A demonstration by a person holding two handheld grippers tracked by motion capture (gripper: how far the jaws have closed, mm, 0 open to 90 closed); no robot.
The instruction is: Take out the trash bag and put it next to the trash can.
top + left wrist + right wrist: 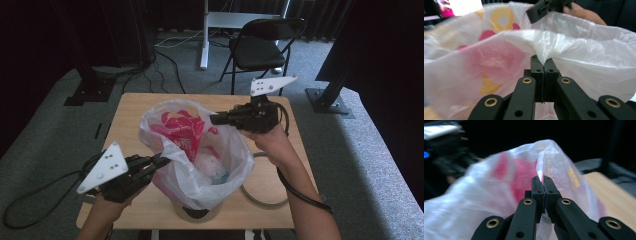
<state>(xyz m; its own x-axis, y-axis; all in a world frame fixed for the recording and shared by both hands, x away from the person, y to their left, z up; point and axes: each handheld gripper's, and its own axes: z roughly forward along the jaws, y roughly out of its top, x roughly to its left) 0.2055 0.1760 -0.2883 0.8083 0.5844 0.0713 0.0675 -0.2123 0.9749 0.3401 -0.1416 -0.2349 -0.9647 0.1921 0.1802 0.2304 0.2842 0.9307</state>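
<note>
A thin white plastic bag (200, 150) with pink and yellow print stands open over a small round bin (196, 214) on the wooden table (130, 107). My left gripper (162, 161) is shut on the bag's near-left rim, and the film (541, 47) bunches between its pads. At the far-right rim my right gripper (216, 119) is also shut, pinching a fold of the bag (544, 157). In the left gripper view the right gripper (535, 12) shows across the bag mouth. Crumpled white and teal bits lie inside the bag.
A grey ring-shaped cable or hoop (260, 195) lies on the table right of the bin. Beyond the table stand a black folding chair (262, 42), a white desk leg (204, 35) and black stand bases (330, 100). Cables run over the grey carpet.
</note>
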